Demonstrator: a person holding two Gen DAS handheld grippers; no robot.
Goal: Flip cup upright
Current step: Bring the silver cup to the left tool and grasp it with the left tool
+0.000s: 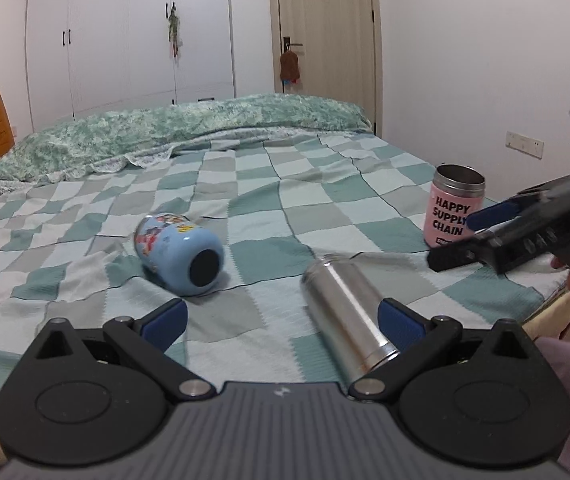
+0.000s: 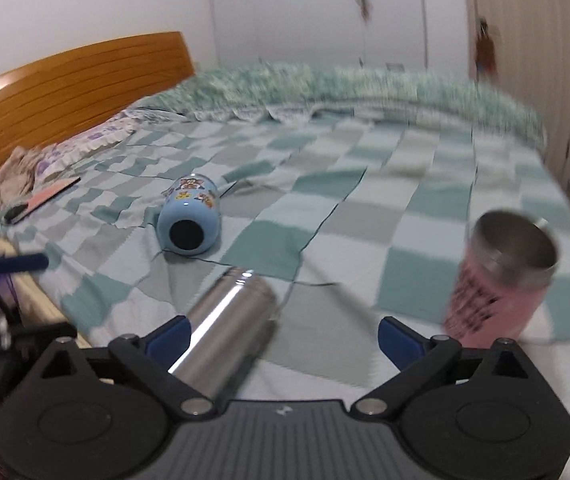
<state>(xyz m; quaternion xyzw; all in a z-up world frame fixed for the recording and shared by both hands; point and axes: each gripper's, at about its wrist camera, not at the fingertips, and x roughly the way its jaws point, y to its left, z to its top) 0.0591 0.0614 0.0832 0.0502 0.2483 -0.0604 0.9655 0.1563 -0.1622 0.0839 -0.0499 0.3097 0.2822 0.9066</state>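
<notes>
A pink cup [image 1: 455, 210] with black lettering stands upright on the checked bedspread at the right; it also shows blurred in the right wrist view [image 2: 497, 280]. A blue cartoon cup [image 1: 179, 254] lies on its side, also in the right wrist view [image 2: 191, 216]. A steel cup [image 1: 345, 312] lies on its side, also in the right wrist view [image 2: 229, 324]. My left gripper [image 1: 283, 320] is open, low over the bed, the steel cup by its right finger. My right gripper [image 2: 283, 338] is open and empty, just left of the pink cup; it shows in the left wrist view [image 1: 469, 236].
The bed's near edge [image 1: 541, 312] runs at the right. A rolled green quilt [image 1: 189, 132] lies along the far side. A wooden headboard [image 2: 65, 92] and pillows [image 2: 45, 164] are at the left. White wardrobes [image 1: 125, 40] and a door [image 1: 325, 32] stand behind.
</notes>
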